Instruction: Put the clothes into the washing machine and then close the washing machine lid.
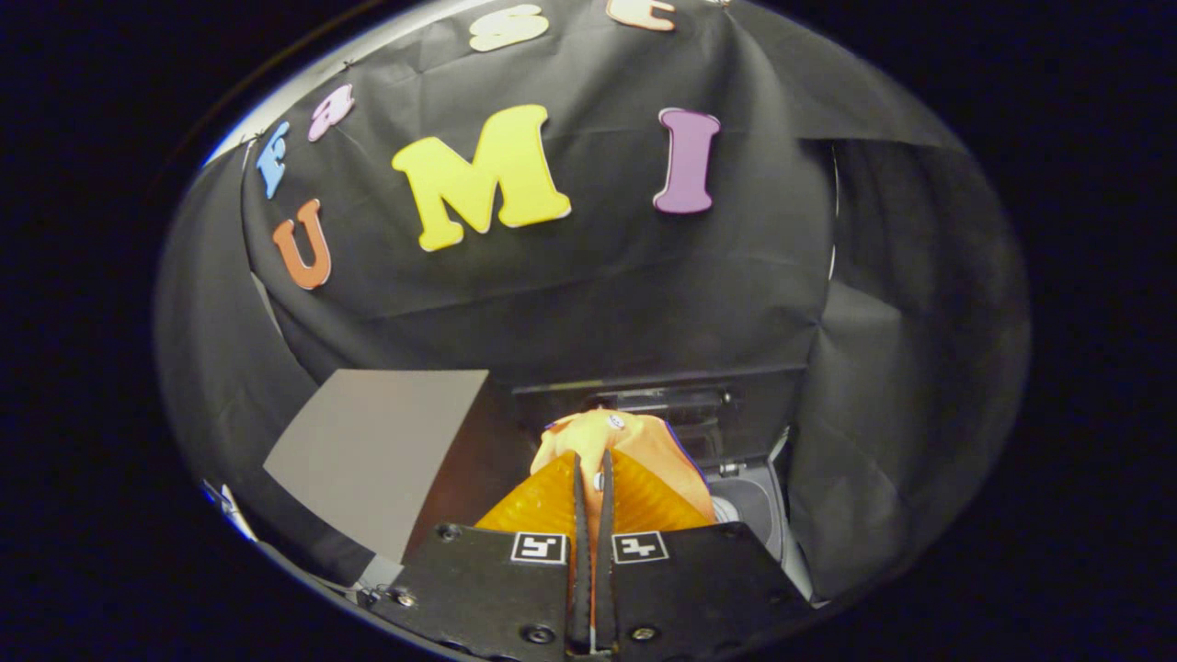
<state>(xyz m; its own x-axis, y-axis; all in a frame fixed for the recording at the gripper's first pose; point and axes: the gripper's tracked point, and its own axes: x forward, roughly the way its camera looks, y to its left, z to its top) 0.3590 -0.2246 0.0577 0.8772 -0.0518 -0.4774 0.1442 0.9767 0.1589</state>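
- The gripper (591, 478) had its two fingers drawn almost together, pinching a fold of an orange garment (614, 441) between them, so the jaws were closed on the cloth.
- The garment bunched up just ahead of the fingertips and hung off them, carried clear of any surface, with a thin dark trim along its far edge.
- It looked light and soft, a limp thing that would sag and swing; a pinch on a thick gathered fold, as here, seemed the safest hold, since a single thin layer could slide out.
- Small round pale marks sat on the cloth near its top; they were too small to read.
- Each finger base carried a square black-and-white marker, a pattern and not writing.
- Just beyond and beside the garment stood the washing machine (754, 501), grey, with a round opening partly seen; whether its lid was up could not be told.
- Behind it ran a dark shelf or ledge (662, 395).
- On the other side lay a plain grey board (377, 450).
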